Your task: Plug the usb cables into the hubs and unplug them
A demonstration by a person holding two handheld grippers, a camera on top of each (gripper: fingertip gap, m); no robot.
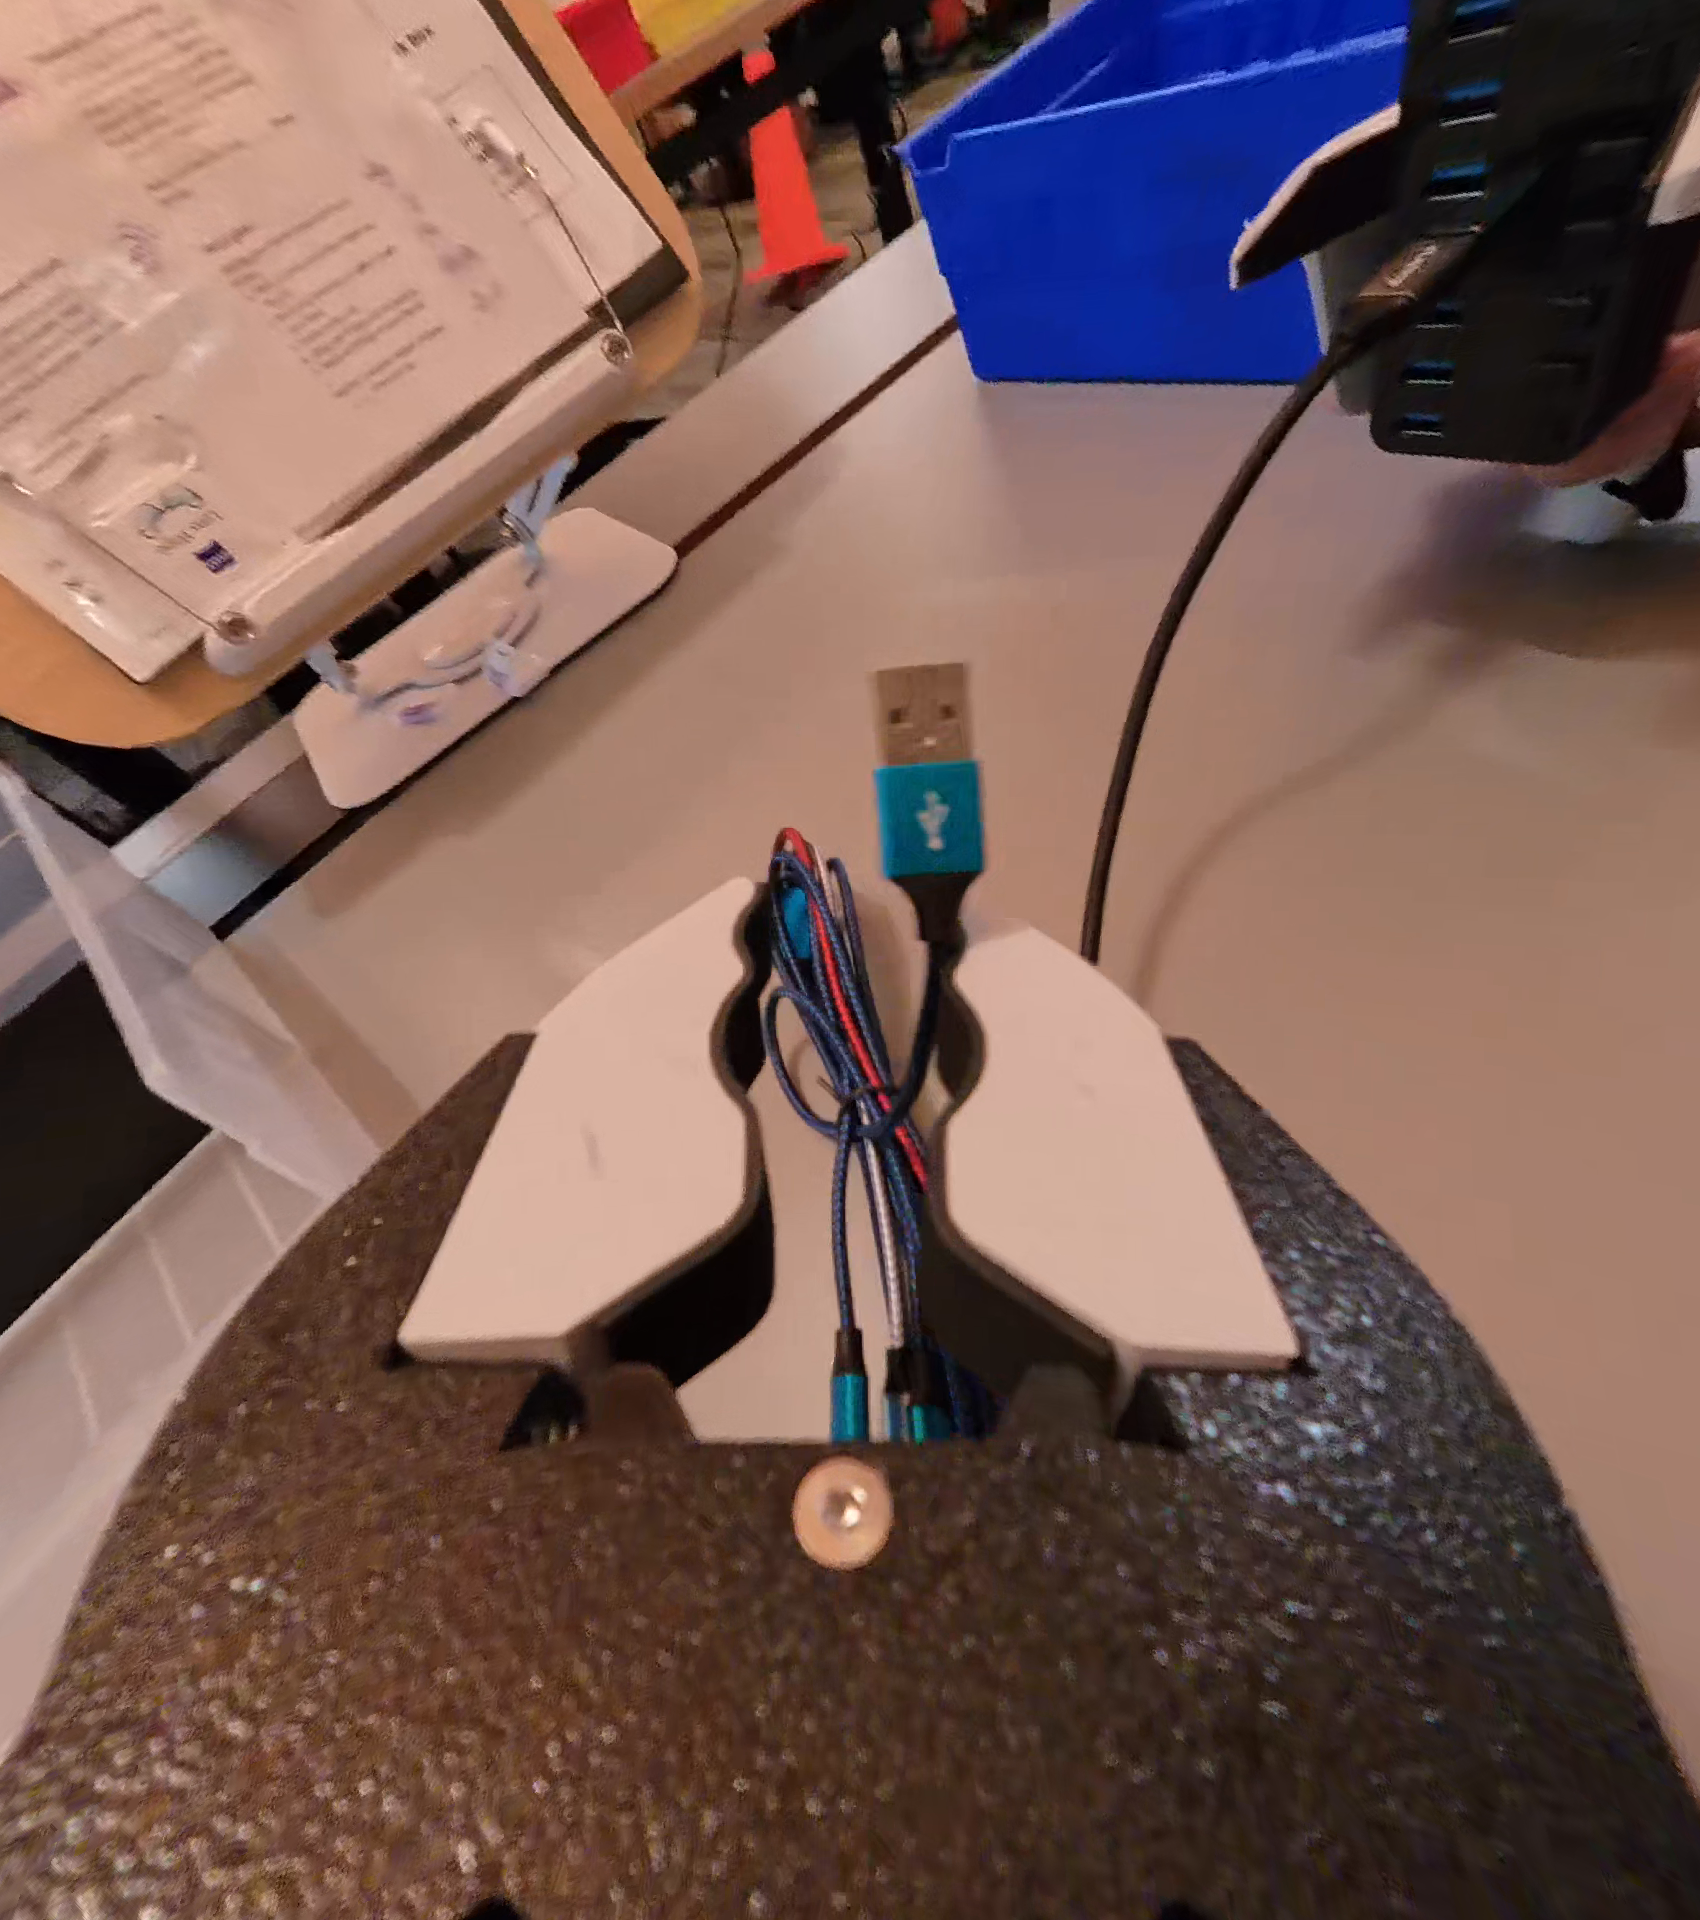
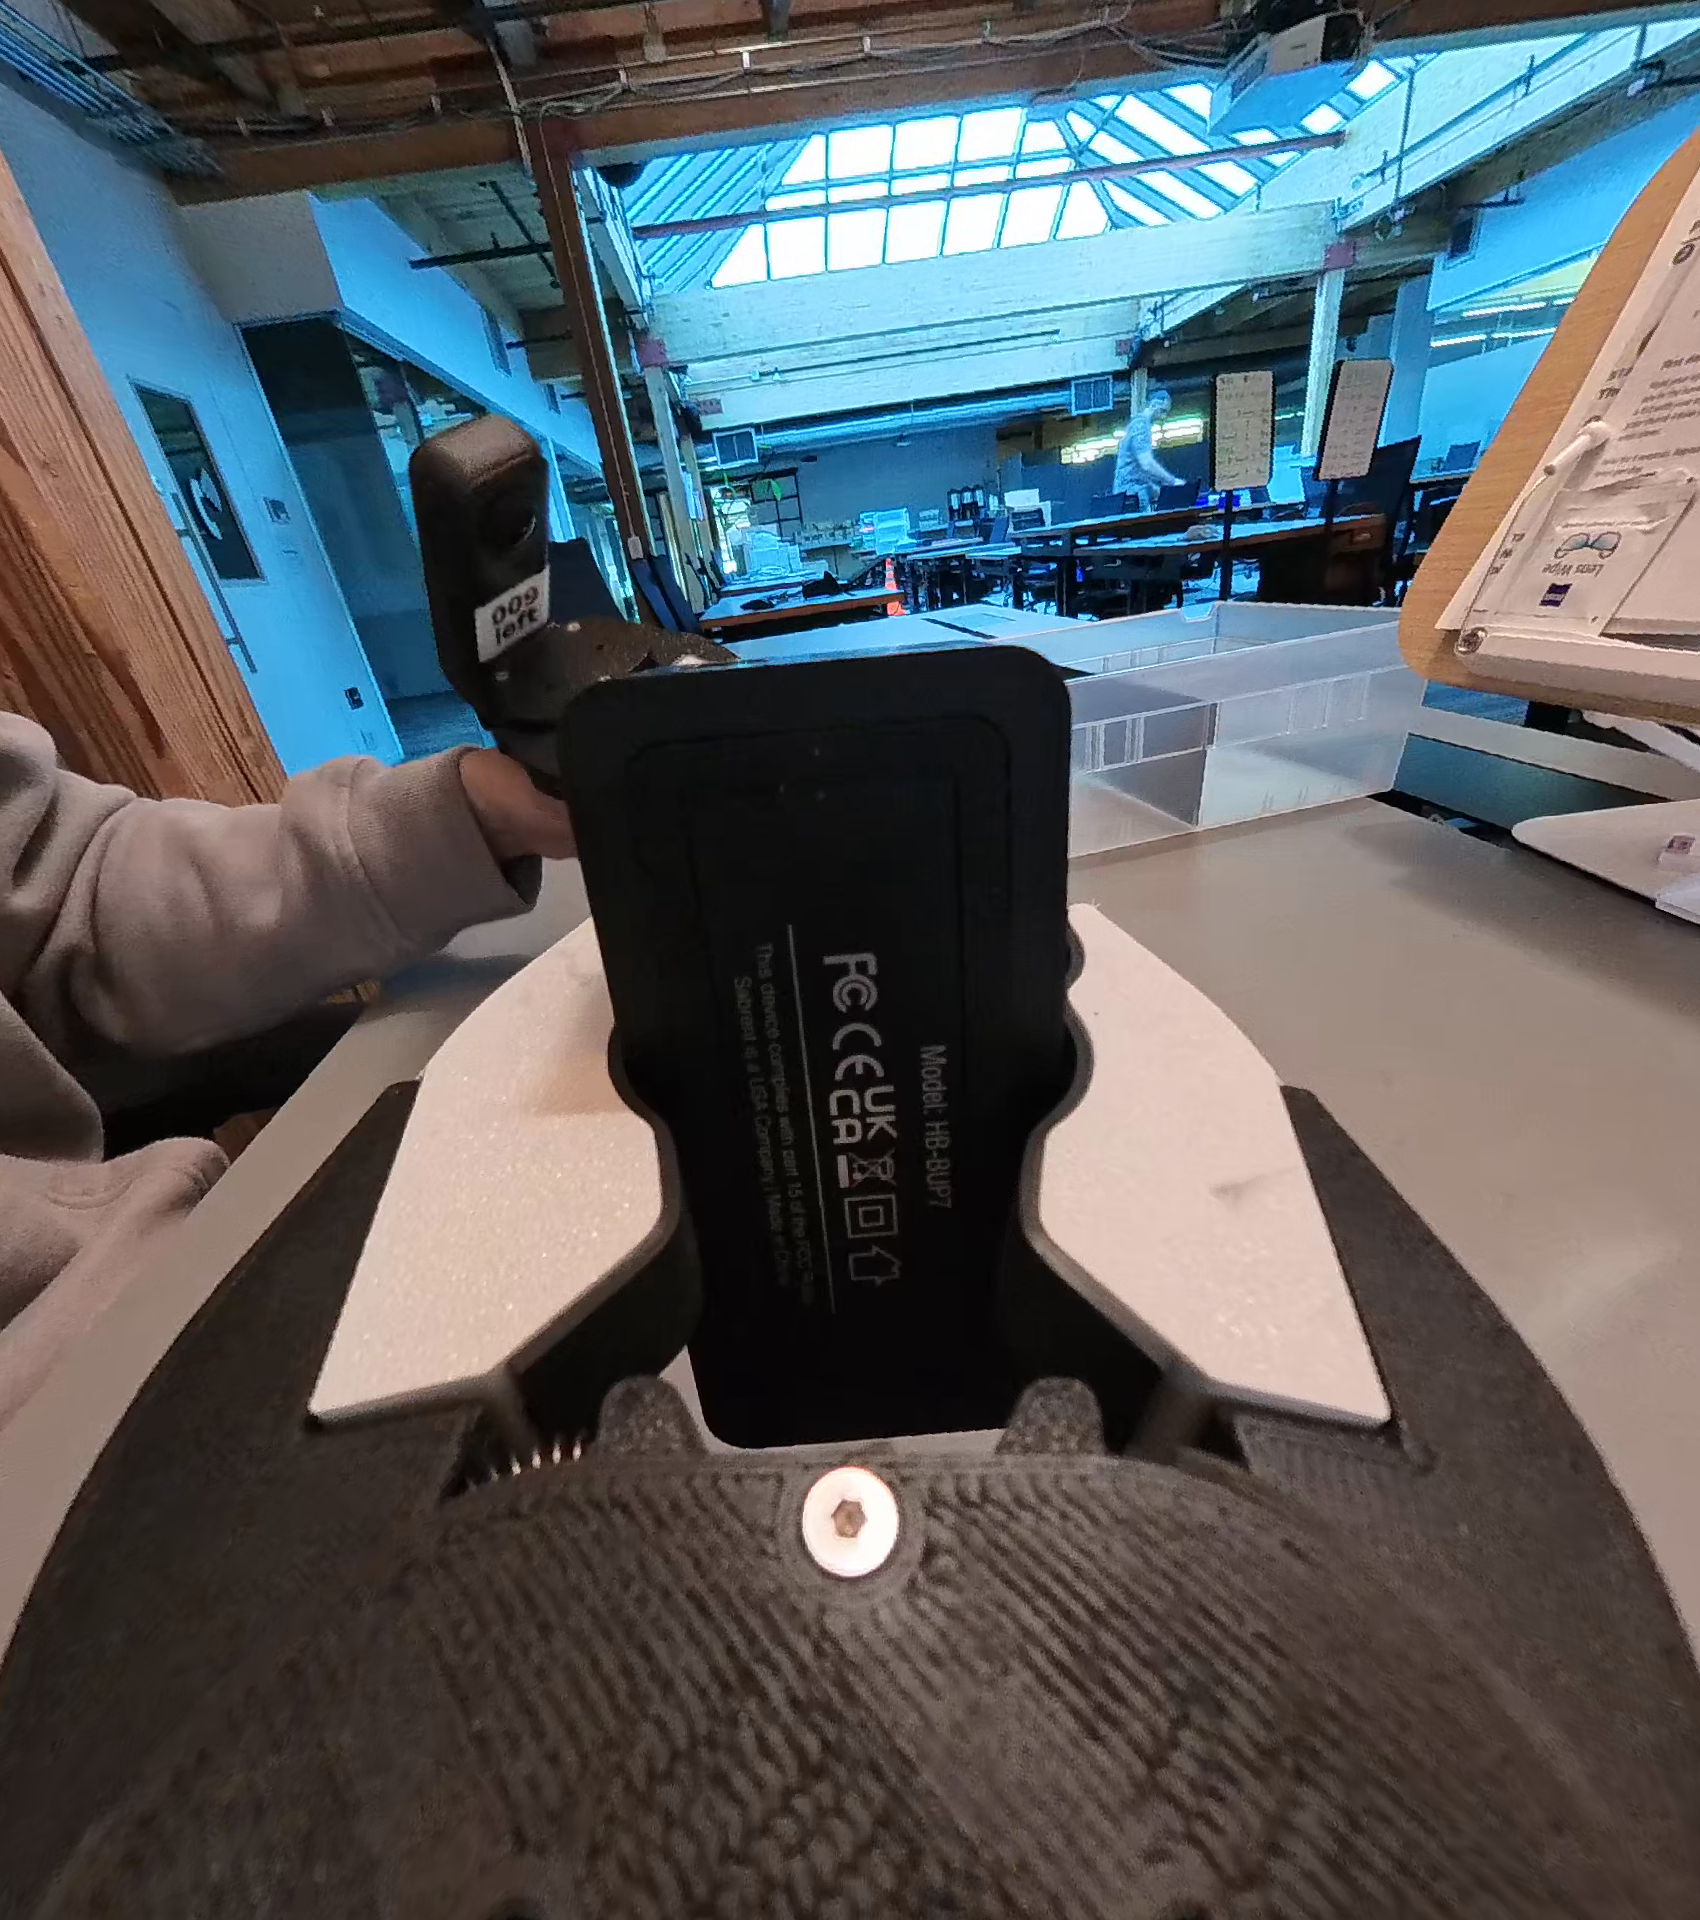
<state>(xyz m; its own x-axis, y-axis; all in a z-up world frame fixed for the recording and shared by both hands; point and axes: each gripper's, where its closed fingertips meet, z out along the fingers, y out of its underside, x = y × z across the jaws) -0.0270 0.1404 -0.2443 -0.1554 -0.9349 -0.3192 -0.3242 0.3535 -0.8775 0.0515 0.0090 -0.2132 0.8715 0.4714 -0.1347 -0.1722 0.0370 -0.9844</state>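
Left gripper (image 1: 851, 935) pinches USB cable (image 1: 929, 821) | right gripper (image 2: 841, 997) clamps hub (image 2: 825, 935) upright

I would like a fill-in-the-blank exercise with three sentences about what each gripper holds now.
1. The left gripper is shut on a cable whose USB plug has a ____ housing.
2. The right gripper is shut on a black ____.
3. Behind the hub stands a ____ bin.

Missing words: blue; hub; blue

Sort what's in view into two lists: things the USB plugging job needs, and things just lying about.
In the job:
- USB cable, in left gripper
- black hub, in right gripper

Lying about:
- blue bin
- clear bin
- document stand
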